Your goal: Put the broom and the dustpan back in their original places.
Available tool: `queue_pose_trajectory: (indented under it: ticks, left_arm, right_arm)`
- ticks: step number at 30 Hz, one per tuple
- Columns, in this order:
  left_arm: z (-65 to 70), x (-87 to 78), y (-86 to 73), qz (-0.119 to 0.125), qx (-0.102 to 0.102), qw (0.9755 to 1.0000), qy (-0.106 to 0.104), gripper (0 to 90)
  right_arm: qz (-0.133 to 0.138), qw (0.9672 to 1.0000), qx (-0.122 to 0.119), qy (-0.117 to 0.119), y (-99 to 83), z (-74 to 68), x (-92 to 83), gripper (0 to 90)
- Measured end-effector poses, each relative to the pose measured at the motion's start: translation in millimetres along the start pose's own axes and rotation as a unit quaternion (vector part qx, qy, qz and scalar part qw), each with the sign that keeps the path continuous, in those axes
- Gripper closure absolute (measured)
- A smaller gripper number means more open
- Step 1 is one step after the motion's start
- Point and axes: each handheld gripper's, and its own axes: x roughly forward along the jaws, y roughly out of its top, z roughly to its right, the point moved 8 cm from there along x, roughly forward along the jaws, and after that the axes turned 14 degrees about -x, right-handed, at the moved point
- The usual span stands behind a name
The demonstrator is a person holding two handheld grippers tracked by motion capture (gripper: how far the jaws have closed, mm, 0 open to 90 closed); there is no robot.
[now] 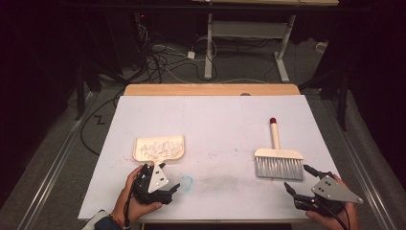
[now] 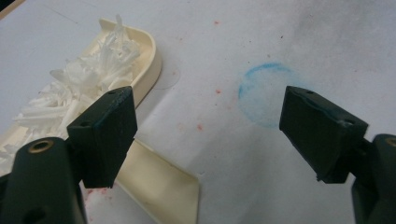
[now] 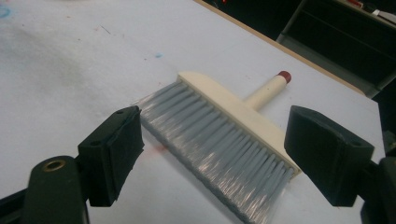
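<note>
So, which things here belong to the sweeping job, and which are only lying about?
Belong to the job:
- dustpan holding white scraps
- brush
- left claw, open
- right claw, open

Only lying about:
- blue ring mark
- floor cables
- white desk frame

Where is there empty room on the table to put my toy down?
The biggest bare patch is the far half of the white sheet, beyond the dustpan and brush. The middle, between dustpan and brush, is also free, just smudged. It's crowded at the near edge, where the left gripper sits by the dustpan and the right gripper by the brush.
</note>
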Motion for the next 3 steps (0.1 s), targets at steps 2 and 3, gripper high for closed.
queue_pose_trajectory:
  ticks: [2,3]
  left_arm:
    - [0.5,0.7,-0.3,-0.001,-0.001,1.0,-0.001,18.7]
    - [0.5,1.0,-0.7,-0.002,-0.001,1.0,-0.001,18.7]
  right_arm:
    - [-0.001,1.0,-0.004,-0.001,0.2,0.5,0.7,20.3]
    - [0.0,1.0,-0.003,0.0,0.5,1.1,1.0,20.3]
